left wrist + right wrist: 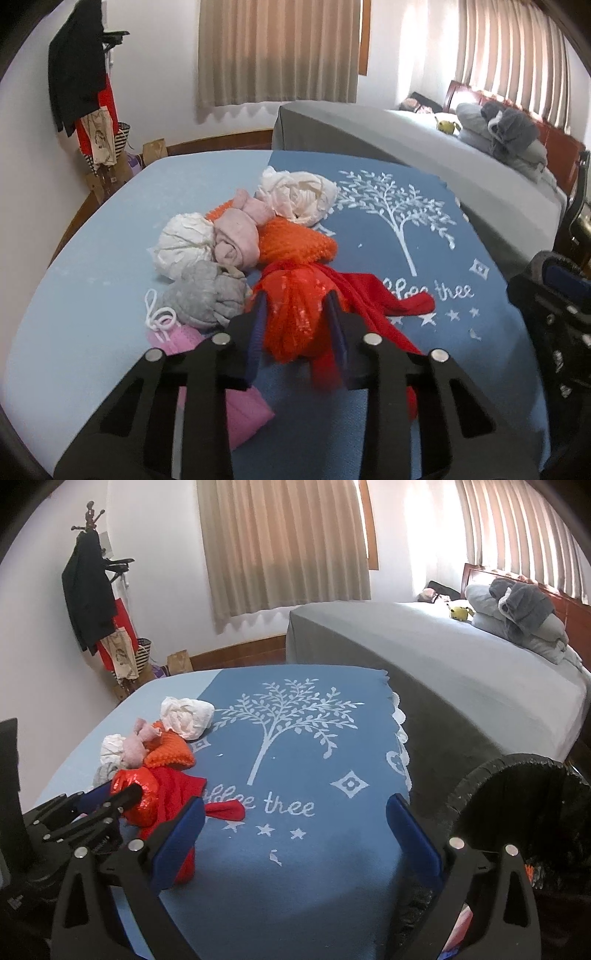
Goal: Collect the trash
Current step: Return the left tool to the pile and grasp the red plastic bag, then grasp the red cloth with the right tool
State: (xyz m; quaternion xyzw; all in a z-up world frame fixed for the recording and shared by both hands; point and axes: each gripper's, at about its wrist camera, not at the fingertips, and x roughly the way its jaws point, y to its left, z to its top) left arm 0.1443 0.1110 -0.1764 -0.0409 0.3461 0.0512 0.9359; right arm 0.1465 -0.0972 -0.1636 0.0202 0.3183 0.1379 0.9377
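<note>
- Left gripper is pinching the shiny red wrapper at the near end of the trash pile, towards the near-left of the blue tablecloth; both pads look pressed into the crinkled foil
- Lift it straight up, I'd say, so the red cloth under it doesn't drag along
- Right gripper hangs spread and empty over the near edge
- Black-lined bin waits off the right edge, the likely drop spot

Two black handheld grippers
The left gripper and right gripper have blue pads and round silver screws.
</note>
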